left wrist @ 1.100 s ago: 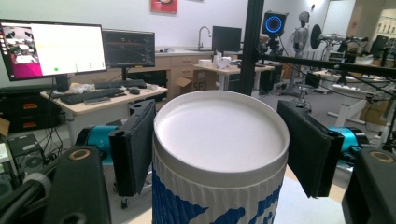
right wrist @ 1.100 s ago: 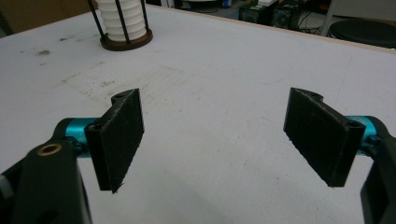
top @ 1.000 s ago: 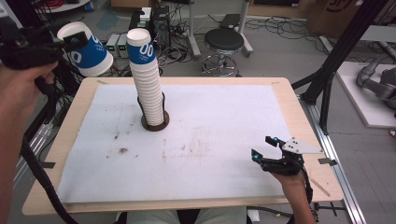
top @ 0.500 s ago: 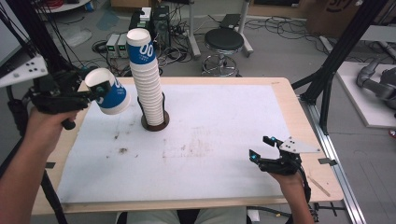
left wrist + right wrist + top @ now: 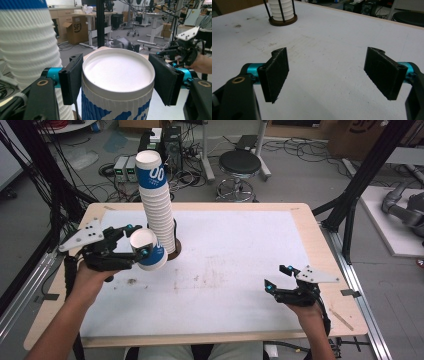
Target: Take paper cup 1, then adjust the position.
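Note:
A tall leaning stack of white-and-blue paper cups (image 5: 156, 210) stands in a dark round holder (image 5: 176, 253) at the back left of the white mat (image 5: 240, 250). My left gripper (image 5: 138, 240) is shut on a single blue-and-white cup (image 5: 150, 257), held just left of the stack's foot and tilted. In the left gripper view the cup (image 5: 117, 75) shows its flat white end between the two pads, with the stack (image 5: 25, 50) close at the left. My right gripper (image 5: 276, 277) rests open near the front right, nothing between its jaws (image 5: 332, 72).
The mat lies on a wooden board (image 5: 320, 235) with edges all round. Behind the table are a black stool (image 5: 240, 165), power boxes (image 5: 125, 167) and cables on the floor. Black frame posts (image 5: 360, 185) rise at the right.
My left hand has come down and to the right with the cup, from high at the back left to beside the stack's foot. The right gripper has stayed put.

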### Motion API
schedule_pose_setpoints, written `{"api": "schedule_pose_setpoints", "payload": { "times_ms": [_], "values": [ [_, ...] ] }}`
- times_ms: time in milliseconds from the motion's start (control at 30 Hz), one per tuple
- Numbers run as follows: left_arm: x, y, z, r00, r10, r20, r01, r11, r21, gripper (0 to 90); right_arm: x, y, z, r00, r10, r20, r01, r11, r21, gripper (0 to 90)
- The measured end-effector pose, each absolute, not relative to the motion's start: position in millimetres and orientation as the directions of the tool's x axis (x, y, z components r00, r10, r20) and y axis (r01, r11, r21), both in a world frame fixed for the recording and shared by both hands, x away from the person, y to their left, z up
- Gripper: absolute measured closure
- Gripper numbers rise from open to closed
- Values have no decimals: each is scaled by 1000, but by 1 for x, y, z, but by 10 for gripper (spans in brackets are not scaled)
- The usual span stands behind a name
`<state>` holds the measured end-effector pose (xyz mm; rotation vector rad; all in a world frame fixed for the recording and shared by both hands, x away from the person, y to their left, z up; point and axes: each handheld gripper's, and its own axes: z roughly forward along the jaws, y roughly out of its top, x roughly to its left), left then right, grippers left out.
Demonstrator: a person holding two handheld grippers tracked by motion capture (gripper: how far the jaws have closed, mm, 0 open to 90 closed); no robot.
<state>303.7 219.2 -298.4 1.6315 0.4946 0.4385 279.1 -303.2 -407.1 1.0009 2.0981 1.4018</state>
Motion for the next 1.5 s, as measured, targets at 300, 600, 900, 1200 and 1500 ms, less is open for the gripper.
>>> {"api": "schedule_pose_setpoints", "payload": {
  "times_ms": [300,600,900,1200,1500],
  "values": [
    [308,192,-321,855,518,-15,87,-115,990,309,284,-297,-407,-666,745,49,336,240,911,205],
    [313,170,-330,870,491,-35,103,-113,988,310,283,-291,-405,-701,712,51,319,249,914,204],
    [318,156,-339,885,463,-45,116,-126,985,310,282,-282,-402,-740,670,61,303,250,920,204],
    [321,140,-348,904,422,-62,125,-122,985,310,284,-264,-400,-799,596,76,290,272,917,204],
    [321,120,-349,920,384,-79,132,-115,984,310,293,-227,-394,-875,480,56,237,325,915,203]
  ]
}}
